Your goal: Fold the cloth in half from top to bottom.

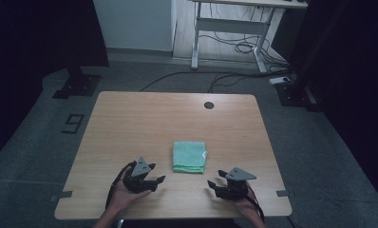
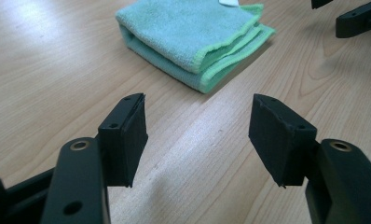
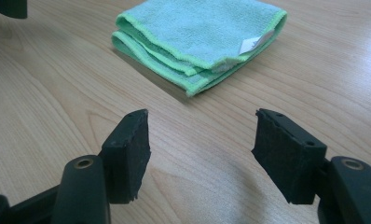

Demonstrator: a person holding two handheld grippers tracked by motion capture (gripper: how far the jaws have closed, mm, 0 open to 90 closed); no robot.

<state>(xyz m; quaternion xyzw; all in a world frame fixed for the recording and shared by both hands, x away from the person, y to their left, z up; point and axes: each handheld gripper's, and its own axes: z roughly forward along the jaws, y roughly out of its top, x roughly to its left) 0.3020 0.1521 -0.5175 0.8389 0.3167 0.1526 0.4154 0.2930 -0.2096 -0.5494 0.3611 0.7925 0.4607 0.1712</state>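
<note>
So nearest the camera in the high view, a person's two hands come in over the table's near edge, each holding a black two-jaw gripper. The left gripper (image 1: 155,182) sits at about 7 o'clock from the table's middle, the right gripper (image 1: 214,185) at about 5 o'clock, both low over the wooden table (image 1: 130,123) and each with a grey three-cornered plate on top. The left hand (image 1: 123,197) shows palm-side under its tool, with a cable looping around the wrist; the right hand (image 1: 246,205) is mostly tucked behind its gripper.

Jaws on both are spread wide apart with nothing between them, just bare wood grain. That's really clear in the left gripper view (image 2: 197,135) and the right gripper view (image 3: 200,149).

Next out, between the two tools and a bit beyond them, is a folded green cloth (image 1: 189,156), lying flat on the table, roughly at 6 o'clock from the table's centre. Neither gripper touches it. In the right gripper view a small white tag (image 3: 254,43) pokes out at the cloth's edge, and the stacked folded layers face that camera.

Further out at 12 o'clock there's a dark round grommet hole (image 1: 209,105) near the far edge. Beyond the table: grey floor, loose cables, and a white desk frame (image 1: 230,33).
</note>
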